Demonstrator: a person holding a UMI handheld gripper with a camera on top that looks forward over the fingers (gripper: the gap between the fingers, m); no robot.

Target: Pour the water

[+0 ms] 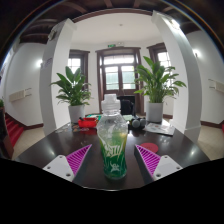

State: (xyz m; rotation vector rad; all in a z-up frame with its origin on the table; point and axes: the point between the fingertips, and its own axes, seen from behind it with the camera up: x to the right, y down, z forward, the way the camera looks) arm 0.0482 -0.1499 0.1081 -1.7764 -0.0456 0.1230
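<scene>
Clear, ribbed plastic forms the tall bottle with a white cap and a green printed label (113,140), which stands upright on the dark, glossy round table (60,148) between the two gripper fingers. The gripper (112,160) is spread wide: its magenta pads (76,158) sit well out to either side of the bottle with a visible gap at each flank, so nothing is clasped and the bottle rests on its own base. The liquid level inside the bottle cannot be read through the label. Beyond the bottle, a flat red object (88,123) lies on the tabletop, its shape too small to identify. A dark, low item (158,128) lies toward the far right of the table, likewise indistinct. Two leafy green potted plants stand behind the table: one in a pale pot on the left (72,92), one in a pale pot on the right (156,85). Between them, a dark-framed window (119,72) is set in a white wall. The table surface reflects light, and its near rim is cut off below the fingers.
</scene>
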